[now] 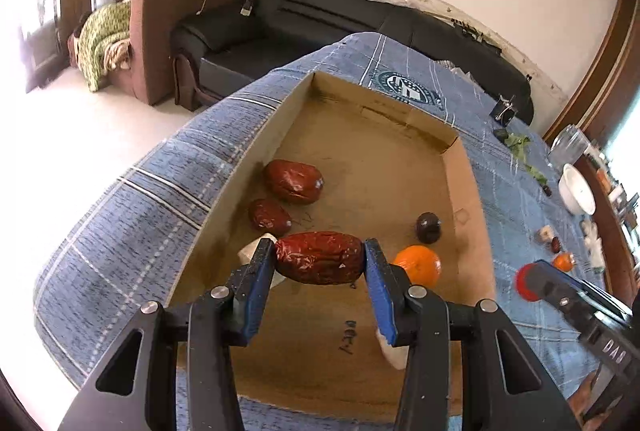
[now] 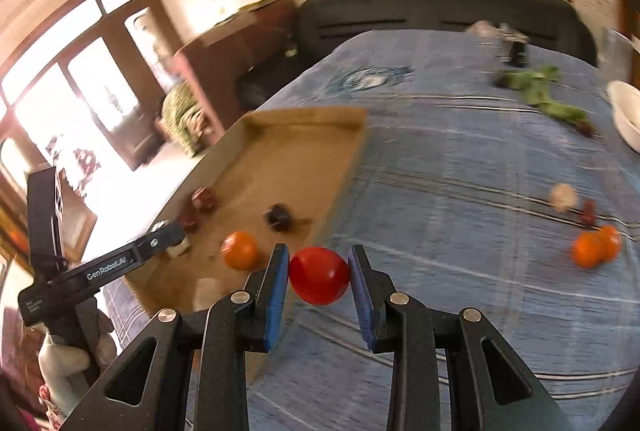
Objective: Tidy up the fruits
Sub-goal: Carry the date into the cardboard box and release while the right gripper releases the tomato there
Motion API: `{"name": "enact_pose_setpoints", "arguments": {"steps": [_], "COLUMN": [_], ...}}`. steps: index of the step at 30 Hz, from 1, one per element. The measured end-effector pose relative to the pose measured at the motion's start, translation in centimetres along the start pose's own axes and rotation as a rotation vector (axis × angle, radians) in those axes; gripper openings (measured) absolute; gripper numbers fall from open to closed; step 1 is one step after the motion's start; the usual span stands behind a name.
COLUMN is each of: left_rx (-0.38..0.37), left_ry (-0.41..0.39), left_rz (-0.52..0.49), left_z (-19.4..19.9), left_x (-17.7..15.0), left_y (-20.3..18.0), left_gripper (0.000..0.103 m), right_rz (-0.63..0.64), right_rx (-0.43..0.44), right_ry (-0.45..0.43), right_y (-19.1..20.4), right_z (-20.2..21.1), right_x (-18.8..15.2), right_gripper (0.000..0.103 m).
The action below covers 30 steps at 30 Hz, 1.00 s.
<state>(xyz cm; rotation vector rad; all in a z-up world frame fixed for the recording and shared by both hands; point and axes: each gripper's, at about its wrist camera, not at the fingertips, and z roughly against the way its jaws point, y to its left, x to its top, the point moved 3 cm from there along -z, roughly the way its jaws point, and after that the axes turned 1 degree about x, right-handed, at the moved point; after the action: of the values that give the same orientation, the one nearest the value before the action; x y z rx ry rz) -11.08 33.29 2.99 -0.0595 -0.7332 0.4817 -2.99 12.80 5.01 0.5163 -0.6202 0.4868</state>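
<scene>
Left wrist: left gripper [image 1: 320,258] pinches a wrinkled date [image 1: 319,257] end to end above the cardboard tray [image 1: 466,183]; light, leathery, probably grips securely. Right wrist: right gripper [image 2: 319,276] clamps a red tomato [image 2: 319,275] over the blue cloth [image 2: 460,167] beside the tray; smooth, soft, likely needs gentle pressure across its middle.

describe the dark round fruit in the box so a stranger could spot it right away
Find the shallow cardboard box on the blue checked cloth. Near its right wall, just beyond the orange, sits the dark fruit. It is the only near-black one; the dates are reddish and wrinkled.
</scene>
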Motion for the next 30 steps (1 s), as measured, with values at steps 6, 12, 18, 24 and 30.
{"name": "enact_pose_setpoints", "arguments": {"steps": [6, 12, 18, 24, 30], "left_rx": [0.049, 0.07, 0.045, 0.01, -0.002], "left_ry": [0.023, 0.063, 0.067, 0.06, 0.003], "left_rz": [-0.05, -0.035, 0.005, 0.048, 0.051], "left_z": [-0.3, -0.9, -0.8, 0.2, 2.5], "left_x": [-0.7, -1.1, -1.1, -0.9, -0.2], "left_y": [0.3, 1.7, 2.9, 3.3, 2.8], "left_gripper": [0.044, 0.044, 0.045, 0.052, 0.061], "right_rz": [0.113, 0.167, 0.206, 0.24, 0.205], "right_rx": [-0.004, -0.029, -0.064, -0.091, -0.072], "right_ry": [0.057, 0.098, 0.103, 0.091, 0.035], "right_y": [4.0, 5.3, 5.7, 6.4, 6.1], "right_z": [-3.3, -5.7, -6.6, -6.8, -4.7], "right_x": [-0.9, -1.7, -2.0, -2.1, -1.4], "right_gripper": [0.034, 0.034, 0.035, 0.036, 0.051]}}
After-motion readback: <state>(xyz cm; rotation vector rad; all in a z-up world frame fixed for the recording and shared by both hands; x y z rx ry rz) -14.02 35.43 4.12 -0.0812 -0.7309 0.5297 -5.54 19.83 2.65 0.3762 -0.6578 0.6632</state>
